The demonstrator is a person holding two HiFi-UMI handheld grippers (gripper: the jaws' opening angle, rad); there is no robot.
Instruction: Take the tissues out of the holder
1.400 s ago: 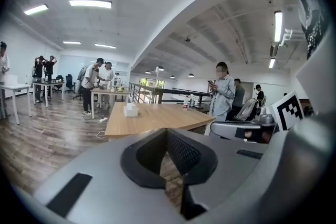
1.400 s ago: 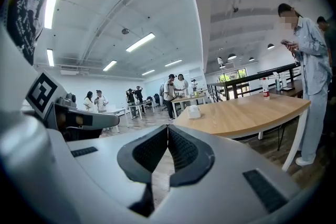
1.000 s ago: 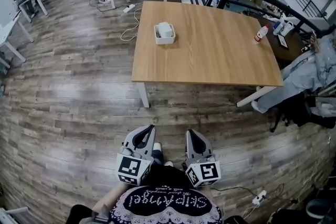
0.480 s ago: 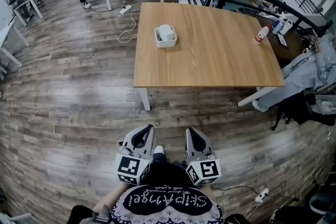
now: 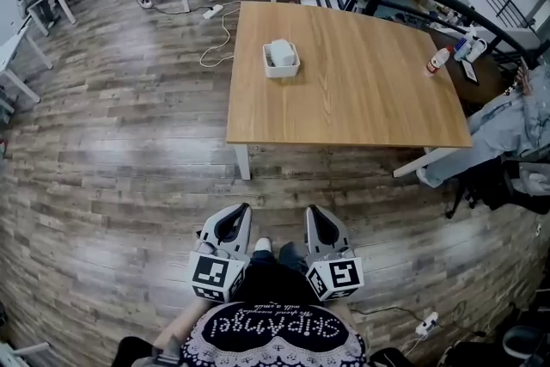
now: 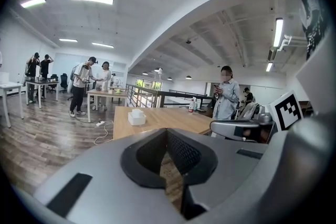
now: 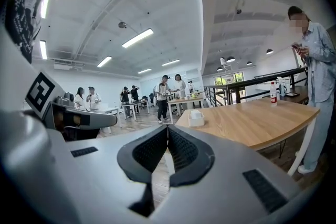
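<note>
A white tissue holder stands on the far left part of the wooden table, with white tissues sticking up out of it. It also shows small and distant in the left gripper view and the right gripper view. My left gripper and right gripper are held side by side close to my body, over the wood floor, well short of the table. Both point toward the table. Each has its jaw tips touching, with nothing between them.
A white bottle with a red label stands at the table's right edge. A person in light blue is beside the table's right corner. A power strip and cable lie on the floor left of the table. More people and desks are at the back left.
The table and holder have shifted slightly right in the head view. The grippers keep the same spot before my body and stay shut. A person at the back has walked.
</note>
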